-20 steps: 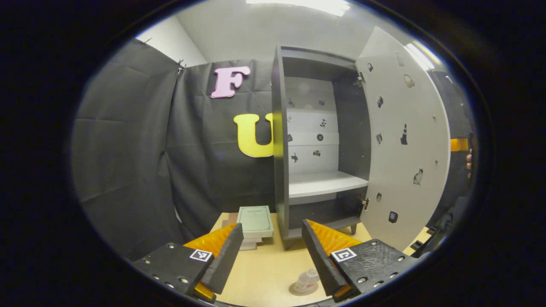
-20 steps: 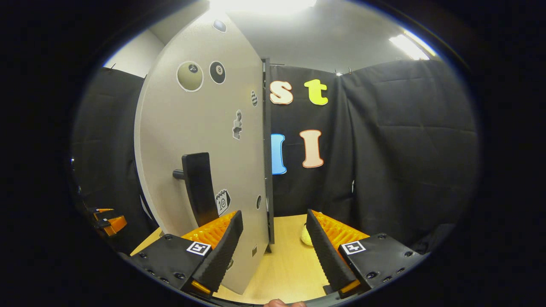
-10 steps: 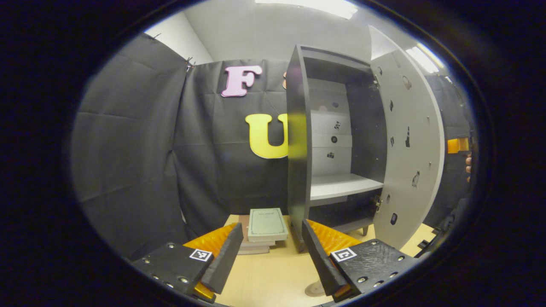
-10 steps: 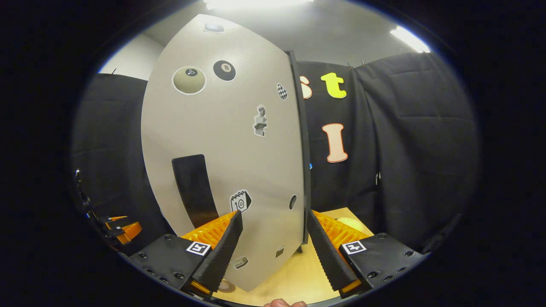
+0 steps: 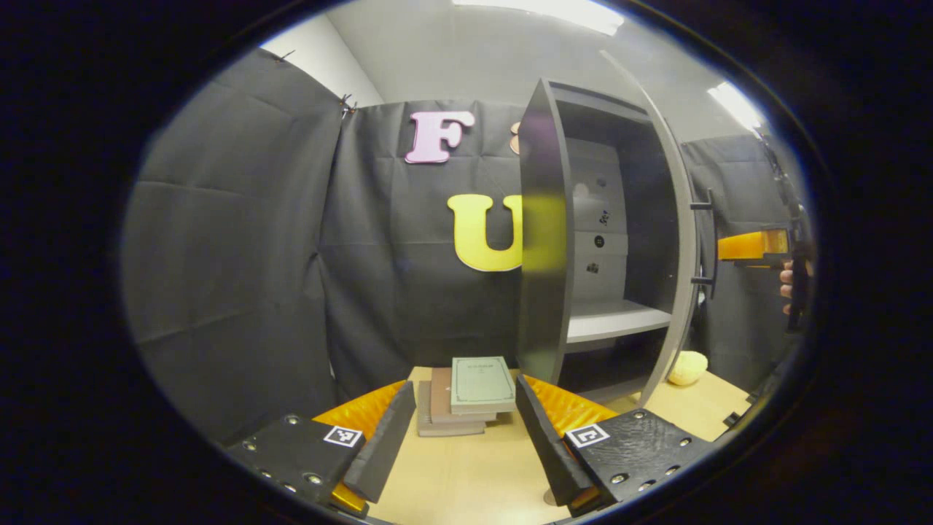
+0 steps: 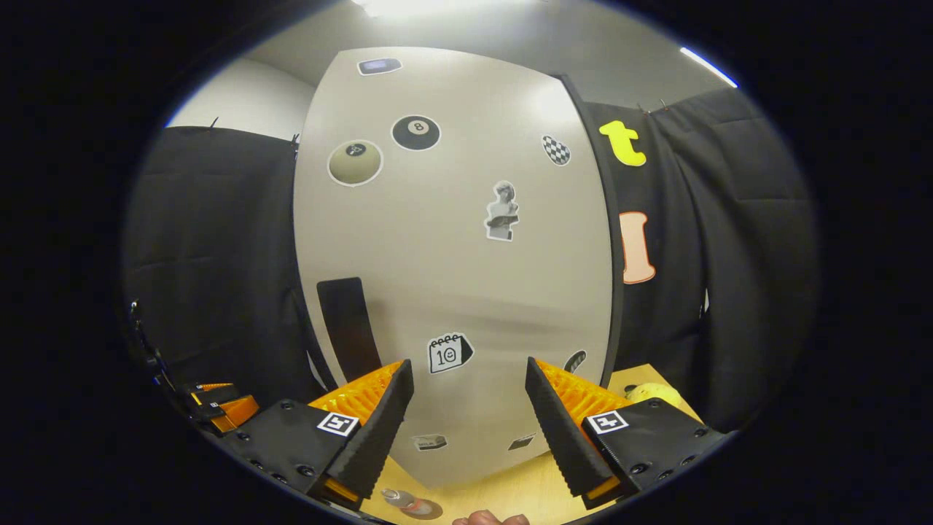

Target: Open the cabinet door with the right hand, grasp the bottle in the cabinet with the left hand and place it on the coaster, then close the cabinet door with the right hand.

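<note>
Cabinet door nearly shut, both claws apart & empty

Right claw faces door front, handle to its left; bottle on coaster (partly cut off) below door. Left claw hangs over desk, books left of cabinet.

We noted the cabinet door as smooth, matt board with paper-like stickers. The table looked like pale wood, and the booth wall was creased matt cloth.

Left claw and right claw both agape, fingers wide apart, empty
</note>
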A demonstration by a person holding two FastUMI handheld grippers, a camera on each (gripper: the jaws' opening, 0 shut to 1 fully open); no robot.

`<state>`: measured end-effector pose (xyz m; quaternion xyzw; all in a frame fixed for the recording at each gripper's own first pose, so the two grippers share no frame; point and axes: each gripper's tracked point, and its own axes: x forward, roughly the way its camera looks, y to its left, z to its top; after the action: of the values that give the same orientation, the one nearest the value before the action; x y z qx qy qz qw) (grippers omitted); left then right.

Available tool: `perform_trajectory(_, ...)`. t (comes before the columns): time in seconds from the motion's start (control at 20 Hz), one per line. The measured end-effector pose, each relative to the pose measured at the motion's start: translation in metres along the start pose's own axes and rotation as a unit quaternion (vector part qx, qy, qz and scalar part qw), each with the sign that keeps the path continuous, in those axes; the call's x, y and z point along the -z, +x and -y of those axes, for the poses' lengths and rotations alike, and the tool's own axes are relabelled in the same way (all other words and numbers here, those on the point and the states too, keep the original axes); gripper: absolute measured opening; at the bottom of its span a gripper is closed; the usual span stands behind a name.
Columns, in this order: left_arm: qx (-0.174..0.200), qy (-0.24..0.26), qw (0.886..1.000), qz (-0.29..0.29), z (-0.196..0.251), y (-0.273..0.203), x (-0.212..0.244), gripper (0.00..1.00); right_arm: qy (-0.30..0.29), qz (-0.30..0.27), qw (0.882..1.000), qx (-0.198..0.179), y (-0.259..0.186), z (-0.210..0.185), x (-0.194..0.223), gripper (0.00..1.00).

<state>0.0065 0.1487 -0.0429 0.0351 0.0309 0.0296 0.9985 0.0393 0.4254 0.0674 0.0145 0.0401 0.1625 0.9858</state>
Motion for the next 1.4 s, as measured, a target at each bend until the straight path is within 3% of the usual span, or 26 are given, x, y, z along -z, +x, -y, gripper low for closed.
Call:
perform_trajectory(0.3, -0.004, -0.027, 1.000, 0.001, 0.014, 0.018, -0.002, 0.85, 0.006, -0.002, 1.000, 0.027, -0.019, 0.045, 0.003, 0.98)
perform_trajectory(0.75, -0.017, -0.020, 0.999, 0.025, 0.080, 0.008, -0.039, 0.84, -0.004, 0.001, 0.998, 0.062, -0.094, 0.165, 0.000, 0.98)
perform_trajectory(1.1, -0.001, -0.020, 0.998, 0.052, 0.152, -0.006, -0.078, 0.84, -0.015, 0.023, 0.998, 0.048, -0.129, 0.232, -0.019, 0.98)
perform_trajectory(1.4, 0.001, -0.076, 0.995, 0.070, 0.203, -0.037, -0.103, 0.85, -0.050, 0.047, 0.998, 0.014, -0.138, 0.262, -0.030, 0.98)
